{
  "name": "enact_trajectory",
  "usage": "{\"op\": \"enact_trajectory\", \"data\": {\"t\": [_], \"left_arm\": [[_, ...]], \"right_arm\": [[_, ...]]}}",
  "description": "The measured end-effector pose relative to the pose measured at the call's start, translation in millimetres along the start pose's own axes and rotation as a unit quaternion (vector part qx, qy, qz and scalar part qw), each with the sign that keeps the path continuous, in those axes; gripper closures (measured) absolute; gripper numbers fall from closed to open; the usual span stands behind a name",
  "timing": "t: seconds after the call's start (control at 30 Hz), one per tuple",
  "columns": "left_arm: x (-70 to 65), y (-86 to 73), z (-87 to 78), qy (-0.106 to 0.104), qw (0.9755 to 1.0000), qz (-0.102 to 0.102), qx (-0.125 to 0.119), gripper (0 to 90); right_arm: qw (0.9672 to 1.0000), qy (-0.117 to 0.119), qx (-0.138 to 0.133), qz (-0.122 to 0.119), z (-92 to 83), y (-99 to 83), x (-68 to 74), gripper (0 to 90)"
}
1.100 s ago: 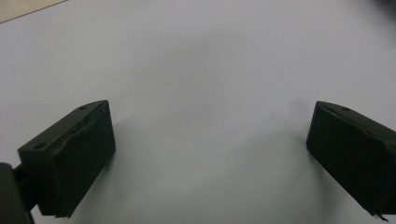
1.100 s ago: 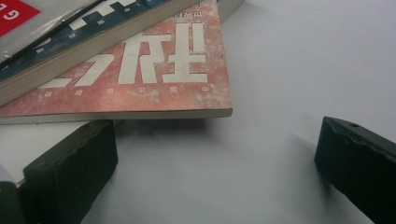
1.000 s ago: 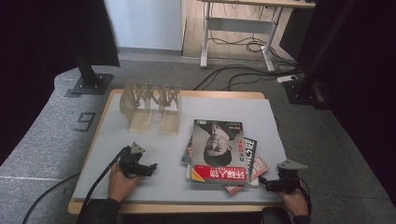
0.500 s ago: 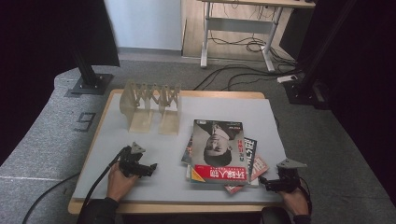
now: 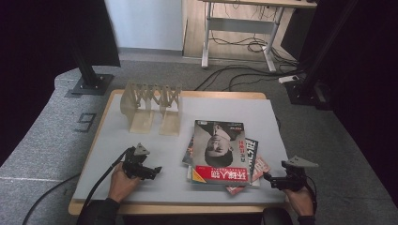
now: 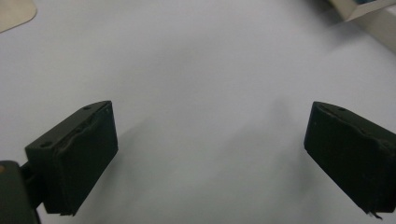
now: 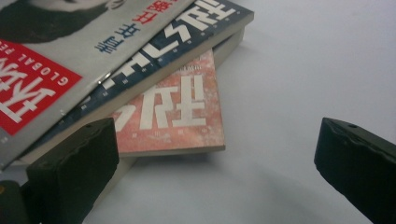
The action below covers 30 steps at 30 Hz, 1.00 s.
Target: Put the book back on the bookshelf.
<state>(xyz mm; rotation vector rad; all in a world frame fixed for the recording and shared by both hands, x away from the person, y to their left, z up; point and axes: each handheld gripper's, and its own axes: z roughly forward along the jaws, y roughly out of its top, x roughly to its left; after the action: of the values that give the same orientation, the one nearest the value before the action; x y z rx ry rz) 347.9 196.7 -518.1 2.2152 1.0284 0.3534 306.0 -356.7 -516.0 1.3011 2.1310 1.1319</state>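
Right gripper (image 5: pixel 271 178), lower right of the high view: jaws spread, empty, just beside the magazine stack (image 5: pixel 220 157), whose pink bottom magazine (image 7: pixel 175 116) pokes toward it. Left gripper (image 5: pixel 152 171), lower left: jaws spread, empty, farther from the stack. Stack's long axis runs toward the wooden rack (image 5: pixel 151 107), upper left.

The right gripper (image 7: pixel 210 172) has its two black jaws spread wide at the lower corners of the frame, above the pale counter (image 7: pixel 317 65), with a fanned stack of magazines (image 7: pixel 140 70) filling the upper left, its pink bottom magazine (image 7: pixel 177 116) reaching furthest toward centre.
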Motion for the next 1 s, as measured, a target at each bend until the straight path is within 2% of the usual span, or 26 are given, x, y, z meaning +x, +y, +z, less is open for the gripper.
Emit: {"op": "enact_trajectory", "data": {"t": [0.03,0.17,0.37,0.5,0.53,0.6,0.7,0.87,1.0], "left_arm": [[-0.9,1.5,-1.0,-0.009,1.0,0.0,-0.003,3.4],[-3.1,6.3,-3.2,-0.022,0.9997,0.001,-0.014,4.5],[-7.3,15.2,-3.5,-0.026,0.9995,0.012,-0.016,5.4],[-10.9,23.2,-1.4,-0.036,0.9991,0.015,-0.016,5.3],[-12.7,27.4,0.0,-0.047,0.9987,0.015,-0.017,4.6],[-13.5,29.5,0.7,-0.051,0.9984,0.014,-0.017,3.7],[-17.2,36.2,3.6,-0.056,0.9981,0.022,-0.016,1.8],[-28.6,50.2,11.1,-0.062,0.9969,0.047,-0.015,0.0],[-31.8,56.7,14.2,-0.07,0.996,0.051,-0.021,0.3]], "right_arm": [[1.0,0.003,-0.001,0.001,0.7,1.8,0.6,0.0],[0.9999,0.009,0.004,-0.01,5.0,6.8,5.1,0.0],[0.9996,0.02,0.006,-0.021,10.6,14.8,13.2,0.0],[0.9989,0.031,0.012,-0.033,17.5,22.9,21.0,0.0],[0.9988,0.032,0.013,-0.034,19.0,24.6,22.4,0.0],[0.9986,0.037,0.013,-0.036,21.8,27.8,24.6,0.0],[0.9985,0.041,0.012,-0.035,24.4,30.9,26.3,0.0],[0.9985,0.044,0.015,-0.03,34.1,38.8,28.1,0.0],[0.9983,0.045,0.018,-0.032,39.7,43.7,29.5,0.0]]}}
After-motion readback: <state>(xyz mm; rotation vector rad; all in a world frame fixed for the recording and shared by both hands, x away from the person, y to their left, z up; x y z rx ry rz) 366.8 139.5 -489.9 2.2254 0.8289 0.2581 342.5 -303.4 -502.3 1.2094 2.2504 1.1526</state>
